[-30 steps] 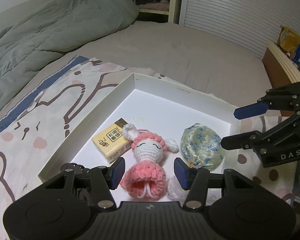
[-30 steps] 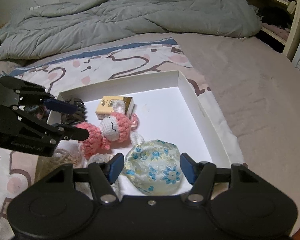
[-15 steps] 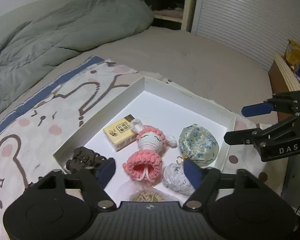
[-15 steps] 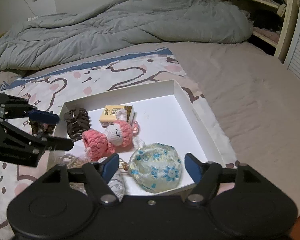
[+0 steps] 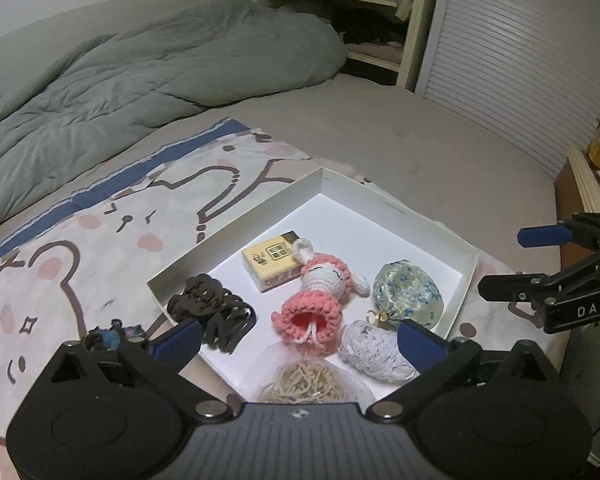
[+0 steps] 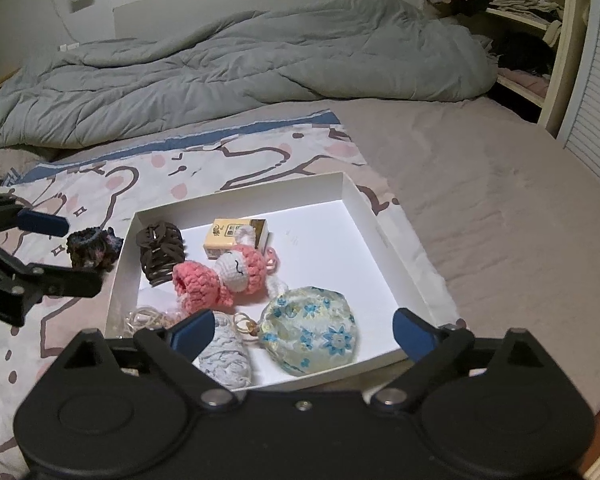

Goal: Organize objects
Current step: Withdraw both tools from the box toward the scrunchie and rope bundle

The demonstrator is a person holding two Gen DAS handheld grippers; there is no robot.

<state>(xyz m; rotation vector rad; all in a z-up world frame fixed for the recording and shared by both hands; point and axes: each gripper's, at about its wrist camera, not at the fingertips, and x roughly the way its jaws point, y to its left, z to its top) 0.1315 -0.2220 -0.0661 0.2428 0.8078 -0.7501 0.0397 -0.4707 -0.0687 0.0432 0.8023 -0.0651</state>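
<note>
White shallow cardboard box (image 5: 384,204) lies on the bed's cartoon-print blanket (image 5: 112,236). Both the left gripper (image 5: 298,340) and right gripper (image 6: 304,328) have just been opening and now gape wide, empty, having pulled back from the pink crocheted doll (image 5: 320,300) and floral fabric pouch (image 6: 312,330). A bag of rubber bands (image 5: 300,384) is cut off nearest the camera.

A shallow box (image 6: 364,204) lies on a printed sheet (image 6: 72,196) spread over the bed, with a rumpled duvet (image 6: 228,60) behind it. In the box, a crocheted doll (image 6: 224,276) lies in the middle, a small carton (image 6: 232,234) touching its head, a hair claw (image 6: 160,250) to its left, and a floral pouch (image 6: 312,330) and a yarn ball (image 6: 224,354) nearer the camera. A scrunchie (image 6: 94,246) lies on the sheet just left of the box.
</note>
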